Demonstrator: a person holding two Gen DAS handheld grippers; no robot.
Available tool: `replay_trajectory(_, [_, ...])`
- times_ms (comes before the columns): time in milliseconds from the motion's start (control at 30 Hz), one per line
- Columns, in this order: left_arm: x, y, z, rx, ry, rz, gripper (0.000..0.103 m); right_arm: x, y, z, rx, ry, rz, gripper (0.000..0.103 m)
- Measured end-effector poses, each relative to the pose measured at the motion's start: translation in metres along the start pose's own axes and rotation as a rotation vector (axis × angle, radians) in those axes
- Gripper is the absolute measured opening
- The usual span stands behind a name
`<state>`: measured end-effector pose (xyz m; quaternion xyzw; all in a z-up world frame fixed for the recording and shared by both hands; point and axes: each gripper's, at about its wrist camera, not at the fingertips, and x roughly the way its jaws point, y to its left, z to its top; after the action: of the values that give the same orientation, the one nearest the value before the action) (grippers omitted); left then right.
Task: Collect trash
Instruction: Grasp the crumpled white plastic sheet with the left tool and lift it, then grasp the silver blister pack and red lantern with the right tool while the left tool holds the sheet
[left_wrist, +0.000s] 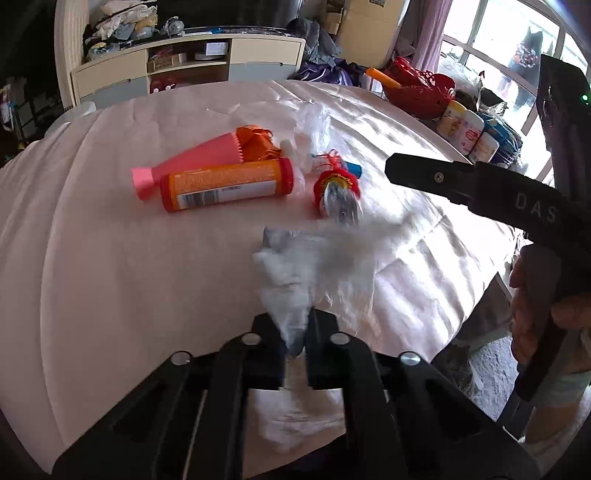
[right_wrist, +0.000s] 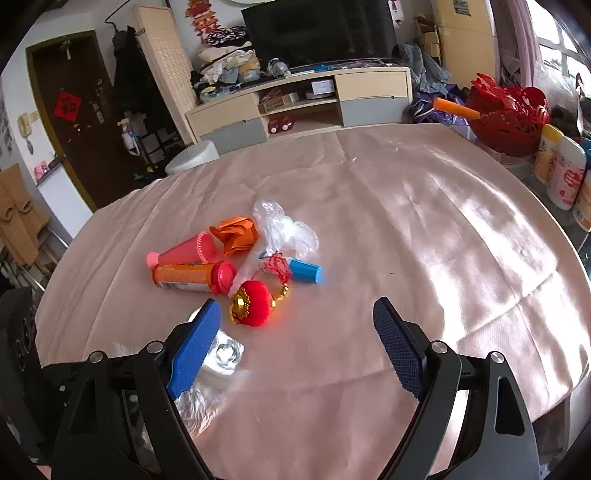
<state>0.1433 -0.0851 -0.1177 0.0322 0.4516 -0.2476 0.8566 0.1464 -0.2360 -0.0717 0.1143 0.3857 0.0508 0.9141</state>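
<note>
My left gripper (left_wrist: 295, 325) is shut on a clear plastic bag (left_wrist: 314, 273) that spreads out over the pink tablecloth (left_wrist: 110, 277). My right gripper (right_wrist: 297, 321) is open and empty, hovering just short of a red lantern ornament (right_wrist: 255, 302); its finger (left_wrist: 443, 181) shows at the right of the left wrist view. Trash lies in a cluster: an orange tube with red cap (right_wrist: 192, 277), a pink cone (right_wrist: 184, 251), crumpled orange paper (right_wrist: 236, 234), a crumpled clear wrapper (right_wrist: 284, 229) and a blue cap (right_wrist: 304, 271). The bag also shows under my right gripper's left finger (right_wrist: 207, 384).
A red basket (right_wrist: 506, 118) and several bottles (right_wrist: 565, 173) stand at the table's right edge. A TV cabinet (right_wrist: 303, 103) stands beyond the far edge. The floor drops off at the right (left_wrist: 480, 362).
</note>
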Motion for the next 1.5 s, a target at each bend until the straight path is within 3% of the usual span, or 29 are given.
replay_trajectory(233, [-0.007,0.007,0.000,0.001,-0.019,0.011,0.001,0.006,0.006,0.005,0.009,0.000,0.018,0.085])
replay_trajectory(600, [-0.044,0.044,0.009,-0.050,-0.090,0.124,0.000,0.009,0.032,-0.004,-0.060,0.031,0.057,0.085])
replay_trajectory(733, [-0.051,0.057,0.009,-0.074,-0.098,0.133,0.000,0.015,0.043,-0.015,-0.100,0.063,0.052,0.095])
replay_trajectory(1133, [-0.046,0.064,0.005,-0.081,-0.080,0.109,0.000,0.047,0.037,-0.011,-0.062,0.063,0.032,0.092])
replay_trajectory(1233, [-0.042,0.066,0.004,-0.084,-0.073,0.105,0.000,0.054,0.037,-0.006,-0.057,0.057,0.050,0.088])
replay_trajectory(1367, [-0.039,0.067,0.005,-0.087,-0.068,0.101,0.000,0.062,0.040,-0.001,-0.057,0.064,0.080,0.072])
replay_trajectory(1400, [-0.038,0.067,0.005,-0.088,-0.068,0.101,0.000,0.063,0.041,0.000,-0.059,0.068,0.082,0.062])
replay_trajectory(1500, [-0.038,0.068,0.005,-0.087,-0.068,0.101,0.000,0.061,0.042,0.000,-0.058,0.061,0.091,0.057])
